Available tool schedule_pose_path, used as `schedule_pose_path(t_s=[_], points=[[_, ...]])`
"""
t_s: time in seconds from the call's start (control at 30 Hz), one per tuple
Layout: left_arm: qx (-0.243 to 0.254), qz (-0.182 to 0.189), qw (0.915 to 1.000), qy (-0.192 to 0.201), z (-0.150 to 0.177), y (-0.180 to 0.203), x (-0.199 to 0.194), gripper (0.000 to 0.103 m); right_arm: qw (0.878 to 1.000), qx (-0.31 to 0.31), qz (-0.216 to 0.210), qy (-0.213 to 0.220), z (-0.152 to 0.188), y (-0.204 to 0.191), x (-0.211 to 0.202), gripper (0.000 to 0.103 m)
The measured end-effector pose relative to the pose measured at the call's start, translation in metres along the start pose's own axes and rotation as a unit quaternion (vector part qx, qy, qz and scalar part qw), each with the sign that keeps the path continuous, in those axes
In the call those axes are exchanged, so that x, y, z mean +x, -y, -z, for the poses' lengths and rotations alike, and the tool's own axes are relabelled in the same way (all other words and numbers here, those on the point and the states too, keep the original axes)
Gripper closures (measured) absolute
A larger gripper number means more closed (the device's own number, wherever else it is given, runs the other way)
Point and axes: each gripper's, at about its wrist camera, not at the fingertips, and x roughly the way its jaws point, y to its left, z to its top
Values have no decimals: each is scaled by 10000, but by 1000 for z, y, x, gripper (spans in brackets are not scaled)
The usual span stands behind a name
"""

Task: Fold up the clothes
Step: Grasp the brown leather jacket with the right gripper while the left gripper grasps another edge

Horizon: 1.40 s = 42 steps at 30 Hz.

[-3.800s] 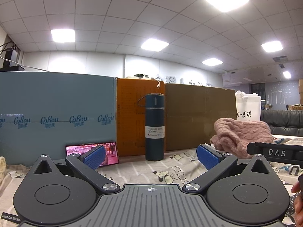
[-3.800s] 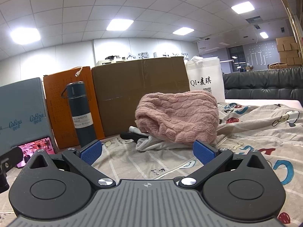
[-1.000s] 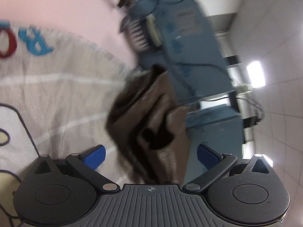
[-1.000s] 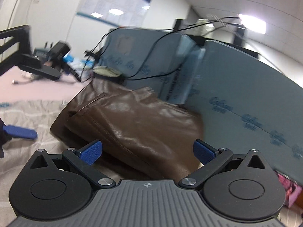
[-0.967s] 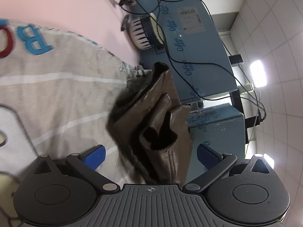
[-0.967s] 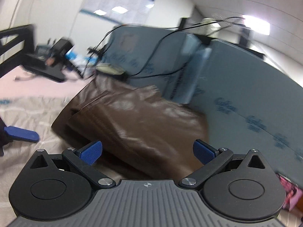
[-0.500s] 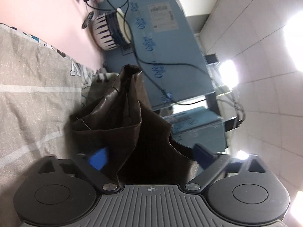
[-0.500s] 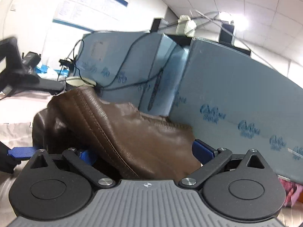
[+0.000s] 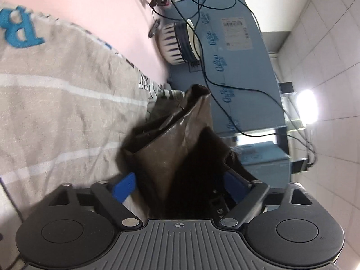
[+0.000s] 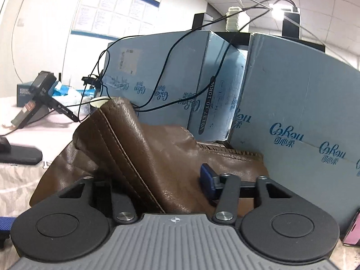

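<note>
Beside the blue cartons (image 10: 292,103), your brown leather jacket (image 10: 157,157) lies bunched on the printed bedsheet (image 9: 56,112). Your right gripper (image 10: 157,186) has closed on a stitched fold of it; your left gripper (image 9: 180,184) straddles another fold, blue pads (image 9: 124,185) apart.

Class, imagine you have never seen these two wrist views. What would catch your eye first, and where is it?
First, the brown leather jacket, bunched in the middle of both views with each gripper's fingers around a fold: the right gripper and the left gripper. Behind it stand blue cardboard boxes draped with black cables.
</note>
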Motion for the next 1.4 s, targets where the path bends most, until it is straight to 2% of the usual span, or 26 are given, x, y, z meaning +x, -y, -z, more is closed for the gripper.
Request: schedule_pose_path(t_s=[0.03,0.1,0.13,0.27,0.3,0.33,0.37,0.47,0.53,0.77,0.93,1.07,1.2,1.3,1.4], points=[[60,-168,9998,19,0,4,5,12,10000,30,3,0,0,1,2,71],[227,-506,9984,57,2,16,16,5,9999,128,-3,44,0,4,5,77],[416,-490,9979,36,4,20,23,0,9997,223,-16,66,-1,7,5,82],[1170,-426,9922,-46,12,33,49,4,9973,706,-67,212,-4,27,-3,89],[1336,-472,9899,37,13,32,48,9,9961,829,-59,287,-5,34,-7,91],[1502,-518,9872,120,15,31,47,31,9948,952,-50,362,-7,40,-12,92],[1667,-564,9842,202,16,30,46,60,9929,1102,-49,440,-9,48,-16,93],[1979,-591,9778,339,17,27,41,81,9871,1451,-45,669,-17,66,-32,96],[2153,-547,9739,477,20,28,33,88,9830,1621,-52,861,-24,76,-44,96],[2653,-215,9549,1318,33,42,-3,93,9612,2254,-254,1570,-49,111,-96,97],[2971,-15,9404,1656,51,53,-27,93,9515,2430,-269,1866,-51,138,-141,98],[3461,320,9202,1803,83,68,-41,93,9464,2458,-185,2088,-49,160,-180,98],[3808,771,9112,1372,114,87,-35,93,9489,2281,198,2172,-33,188,-226,98],[4109,946,9030,824,140,100,-14,92,9514,2189,582,2085,-15,211,-256,98],[4491,959,8881,197,174,107,11,92,9531,2197,1098,1771,15,236,-277,98]])
